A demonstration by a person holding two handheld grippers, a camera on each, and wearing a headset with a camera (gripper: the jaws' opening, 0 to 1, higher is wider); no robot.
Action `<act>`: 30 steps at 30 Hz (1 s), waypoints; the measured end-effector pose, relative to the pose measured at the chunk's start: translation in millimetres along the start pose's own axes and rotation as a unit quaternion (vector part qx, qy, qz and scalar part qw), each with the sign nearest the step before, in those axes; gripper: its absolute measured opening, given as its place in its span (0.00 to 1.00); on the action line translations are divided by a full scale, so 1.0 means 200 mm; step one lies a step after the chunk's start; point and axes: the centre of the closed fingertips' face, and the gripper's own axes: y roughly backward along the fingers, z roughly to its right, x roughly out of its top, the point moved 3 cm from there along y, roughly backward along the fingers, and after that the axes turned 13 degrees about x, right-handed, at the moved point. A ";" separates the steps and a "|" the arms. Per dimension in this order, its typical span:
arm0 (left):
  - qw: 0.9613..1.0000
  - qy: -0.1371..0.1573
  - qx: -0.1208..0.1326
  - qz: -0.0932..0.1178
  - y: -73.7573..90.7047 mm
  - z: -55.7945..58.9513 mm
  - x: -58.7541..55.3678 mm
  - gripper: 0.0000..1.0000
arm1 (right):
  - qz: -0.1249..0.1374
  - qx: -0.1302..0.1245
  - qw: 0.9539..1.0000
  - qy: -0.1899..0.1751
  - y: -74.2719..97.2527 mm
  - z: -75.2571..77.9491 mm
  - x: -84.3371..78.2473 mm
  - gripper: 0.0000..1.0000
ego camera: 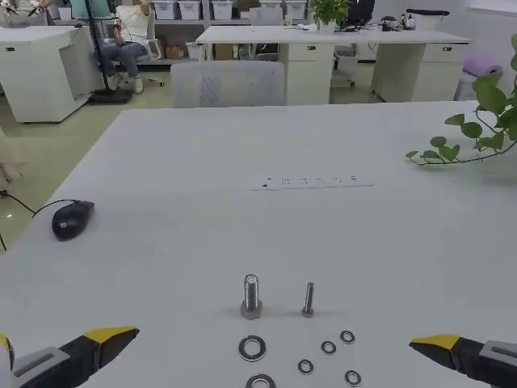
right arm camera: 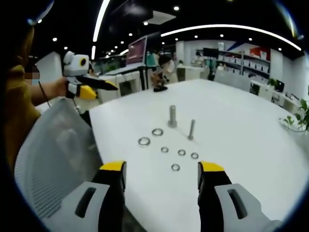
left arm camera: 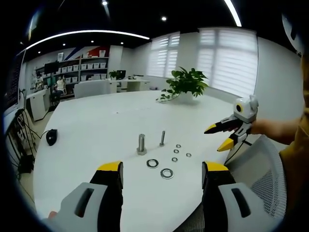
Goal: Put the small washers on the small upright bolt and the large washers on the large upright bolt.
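open tabletop point(ego camera: 242, 234) stretched behind and to both sides of the large bolt point(ego camera: 251, 295) and small bolt point(ego camera: 308, 300), which stood upright with a gap between. loose washers point(ego camera: 252, 348) lay just in front. a mouse point(ego camera: 73, 218) sat well left, plant sprigs point(ego camera: 472, 133) well right.

Nearest large washer point(ego camera: 260, 381) cut off by head view's bottom edge

A big white table point(ego camera: 242, 153) has a black mouse point(ego camera: 73, 218) lying near its left edge, and a thin black cord point(ego camera: 32, 208) runs off from the mouse. A green leafy plant point(ego camera: 478, 129) is on the table's right side. A flat row of plug holes point(ego camera: 311, 183) sits in the middle. A grey chair point(ego camera: 228, 83) stands at the far edge. Behind it are more white desks point(ego camera: 331, 35), and a person point(ego camera: 129, 44) sits far back on the left.
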 end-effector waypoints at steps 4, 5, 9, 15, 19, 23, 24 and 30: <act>1.000 0.001 0.002 -0.001 0.00 0.00 0.00 0.65 | -0.005 0.005 1.000 0.003 -0.01 0.00 0.00 0.61; 1.000 0.003 0.001 -0.001 0.00 0.00 0.00 0.65 | -0.008 0.007 1.000 0.006 -0.01 0.00 -0.01 0.61; 1.000 0.003 0.002 -0.003 0.00 0.00 -0.01 0.65 | -0.019 0.007 1.000 0.003 -0.01 0.01 -0.04 0.61; 1.000 0.004 0.002 -0.001 -0.01 0.01 -0.01 0.66 | -0.022 0.012 1.000 0.005 -0.01 0.01 -0.03 0.60; 1.000 0.001 -0.001 -0.002 -0.01 0.01 -0.01 0.66 | -0.027 0.017 0.999 0.008 -0.02 0.02 -0.02 0.58; 1.000 0.000 -0.001 0.000 -0.02 0.02 0.00 0.66 | -0.034 0.020 0.999 0.011 -0.04 0.04 -0.01 0.57; 1.000 0.000 -0.001 0.000 -0.02 0.02 0.00 0.66 | -0.036 0.021 0.999 0.012 -0.04 0.04 -0.01 0.57; 1.000 0.004 0.000 0.001 -0.01 0.01 -0.01 0.66 | -0.056 0.030 0.998 0.026 -0.06 0.07 0.00 0.57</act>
